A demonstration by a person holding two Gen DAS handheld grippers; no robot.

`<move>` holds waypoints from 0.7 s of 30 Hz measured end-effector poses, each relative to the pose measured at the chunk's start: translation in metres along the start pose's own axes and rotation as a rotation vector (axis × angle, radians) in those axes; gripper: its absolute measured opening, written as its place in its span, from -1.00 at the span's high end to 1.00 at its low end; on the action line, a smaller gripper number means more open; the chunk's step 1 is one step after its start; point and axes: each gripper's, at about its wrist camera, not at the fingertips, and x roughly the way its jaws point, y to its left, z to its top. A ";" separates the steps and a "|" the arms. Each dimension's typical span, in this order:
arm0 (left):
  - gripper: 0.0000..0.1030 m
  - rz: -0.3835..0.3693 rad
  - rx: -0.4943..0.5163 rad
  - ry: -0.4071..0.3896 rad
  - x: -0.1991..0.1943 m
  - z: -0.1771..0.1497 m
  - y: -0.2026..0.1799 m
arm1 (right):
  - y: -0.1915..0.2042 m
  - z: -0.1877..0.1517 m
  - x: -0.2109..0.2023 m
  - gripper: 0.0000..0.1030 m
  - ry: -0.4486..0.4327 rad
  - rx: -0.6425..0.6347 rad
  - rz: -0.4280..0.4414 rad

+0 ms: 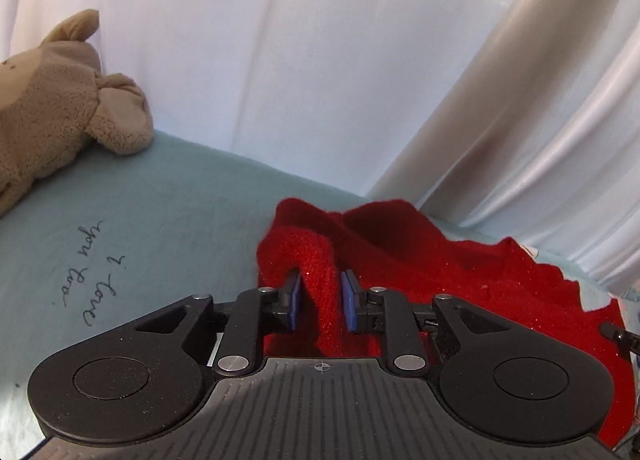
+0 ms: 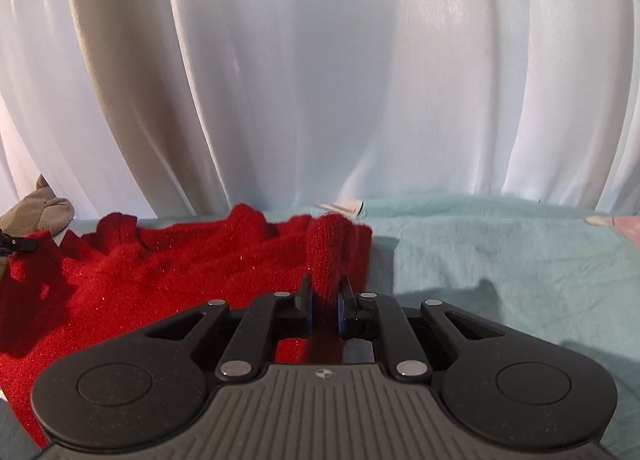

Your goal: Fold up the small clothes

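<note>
At nine o'clock of the left view lies a plush toy (image 1: pixel 60 100) on the light blue sheet (image 1: pixel 180 200). The red sweater (image 1: pixel 460 272) is spread on this sheet, before the white curtain (image 2: pixel 320 80). The left gripper (image 1: pixel 320 300) has its fingers clamped on a raised fold at the sweater's left edge. The right gripper (image 2: pixel 325 310) pinches a bunched fold at its right edge. The knit looks soft, light and limp; I think it will sag, so holding near the edges seems best.
</note>
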 end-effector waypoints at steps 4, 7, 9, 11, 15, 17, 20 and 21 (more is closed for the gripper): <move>0.14 -0.037 -0.048 0.024 0.010 0.000 0.012 | -0.014 -0.005 0.002 0.53 0.012 0.070 0.043; 0.53 -0.023 -0.023 0.043 0.014 0.000 0.007 | -0.017 -0.003 0.006 0.53 0.037 0.103 0.080; 0.70 0.020 0.003 0.050 0.014 -0.001 0.003 | -0.012 -0.001 0.012 0.56 0.049 0.087 0.067; 0.73 0.049 0.024 0.034 0.008 -0.001 -0.001 | -0.007 -0.003 0.010 0.78 0.036 0.054 0.046; 0.76 0.071 0.053 -0.068 -0.023 0.015 -0.015 | 0.006 0.002 -0.009 0.84 -0.033 -0.023 -0.003; 0.76 0.069 0.059 -0.117 -0.035 0.028 -0.023 | 0.016 0.010 -0.022 0.84 -0.096 -0.081 -0.022; 0.76 0.108 0.101 -0.195 -0.038 0.044 -0.036 | 0.032 0.025 -0.032 0.84 -0.196 -0.153 -0.085; 0.76 0.133 0.117 -0.208 -0.033 0.048 -0.040 | 0.036 0.029 -0.031 0.84 -0.220 -0.175 -0.118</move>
